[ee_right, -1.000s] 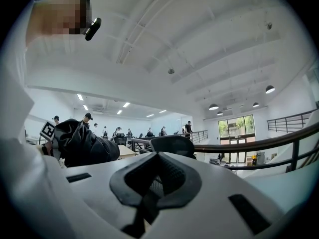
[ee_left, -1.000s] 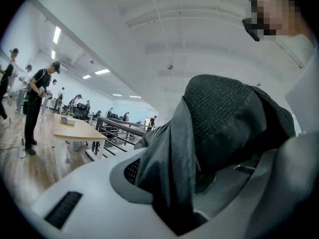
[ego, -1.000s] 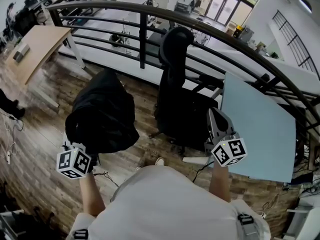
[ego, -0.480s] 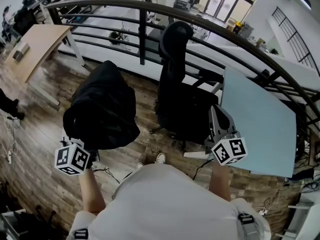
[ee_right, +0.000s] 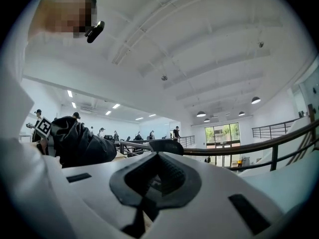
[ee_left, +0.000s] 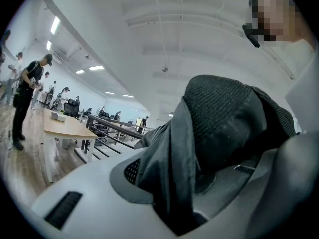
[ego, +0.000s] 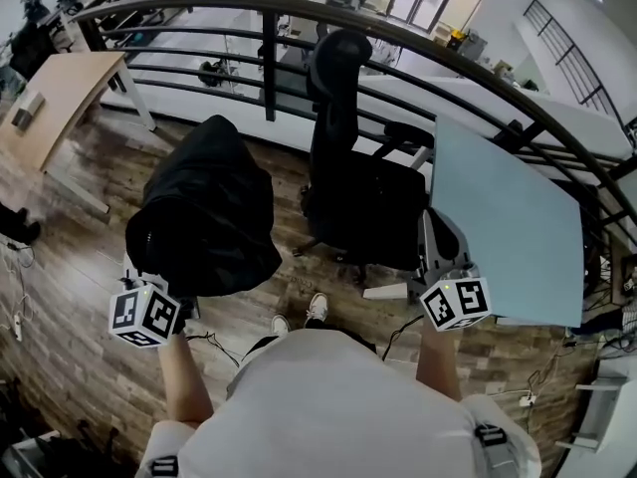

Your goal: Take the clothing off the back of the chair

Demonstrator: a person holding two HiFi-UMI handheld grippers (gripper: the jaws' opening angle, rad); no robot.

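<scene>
The left claw (ee_left: 189,188) is pinching a fold of the black garment (ego: 204,217); dark cloth fills the gap between its jaws and bulges over them. The garment hangs bunched from that claw above the wooden floor (ego: 80,267). It is off the chair (ego: 353,192) and apart from it, on the chair's left in the head view. The chair's back stands bare and upright in front of the curved railing (ego: 299,23).

The right claw (ee_right: 154,183) is pressed together with nothing between its jaws. It is held level near the chair's seat, just beside the edge of the blue surface (ego: 503,227). The right gripper view shows the garment off to the left of that claw.
</scene>
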